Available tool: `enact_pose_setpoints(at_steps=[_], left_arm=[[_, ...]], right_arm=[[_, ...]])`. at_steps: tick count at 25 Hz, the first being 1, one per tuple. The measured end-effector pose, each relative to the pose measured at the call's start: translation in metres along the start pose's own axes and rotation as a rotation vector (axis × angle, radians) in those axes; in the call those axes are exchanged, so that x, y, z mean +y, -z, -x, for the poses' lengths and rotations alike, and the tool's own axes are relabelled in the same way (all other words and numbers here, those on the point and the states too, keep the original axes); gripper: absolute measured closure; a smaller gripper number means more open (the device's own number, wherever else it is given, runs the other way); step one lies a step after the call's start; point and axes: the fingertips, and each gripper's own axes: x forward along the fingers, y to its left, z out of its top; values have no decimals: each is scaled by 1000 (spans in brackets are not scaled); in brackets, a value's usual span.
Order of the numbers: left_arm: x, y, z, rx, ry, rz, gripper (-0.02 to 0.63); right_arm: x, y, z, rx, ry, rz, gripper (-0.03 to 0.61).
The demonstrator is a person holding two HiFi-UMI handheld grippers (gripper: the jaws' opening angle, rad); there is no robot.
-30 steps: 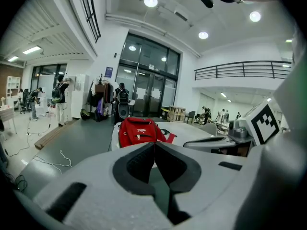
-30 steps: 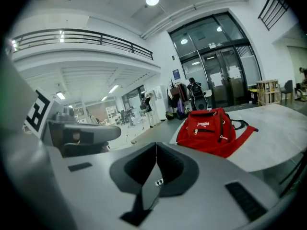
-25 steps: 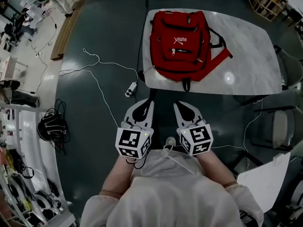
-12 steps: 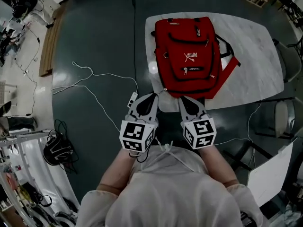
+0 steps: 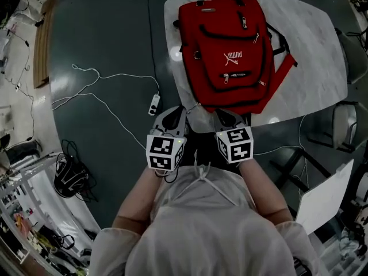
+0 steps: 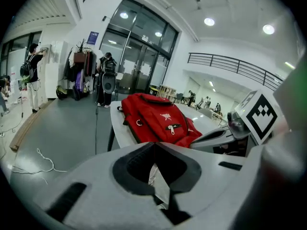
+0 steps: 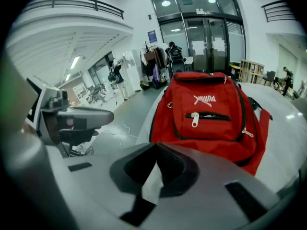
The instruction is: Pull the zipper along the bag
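Here left claw (image 6: 154, 144) and right claw (image 7: 156, 145) sit clenched, empty; red backpack (image 5: 230, 50) lies lengthwise, top pointing away.

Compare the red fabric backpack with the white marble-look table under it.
The red fabric backpack is soft, the white marble-look table hard, flat and glossy. The backpack covers only the table's left part; the table stretches bare to its right. The backpack carries black zippers; the table has none. Both have rounded corners.

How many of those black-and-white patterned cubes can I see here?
2. One cube tops the left tool; the other tops the right tool. None seems hidden.
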Motion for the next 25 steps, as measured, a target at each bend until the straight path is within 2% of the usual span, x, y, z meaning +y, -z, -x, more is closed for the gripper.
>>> enact_pose_setpoints(at_steps=[9,12,13,14,15,20,25], left_arm=[[3,55,-46,143,-18,45,594],[-6,66,-52,173,23,32,587],[-9,68,-54,184,33,19,562],[-10,69,-56,196,37,3,504],[-11,71,-57,210,38,-15,474],[-13,94,-68,319,24,-44,465],[-5,100,-79,359,-15,-82,466]], right_arm=[[-24,48,-59,214,-58,3,551],[-25,54,-68,225,-74,-5,551],[-25,53,-70,221,-82,-11,551],[-25,52,-71,219,-90,-15,551],[-25,52,-71,220,-96,-16,551],[-25,52,-72,252,-106,1,551],[-23,53,-73,279,-122,11,551]])
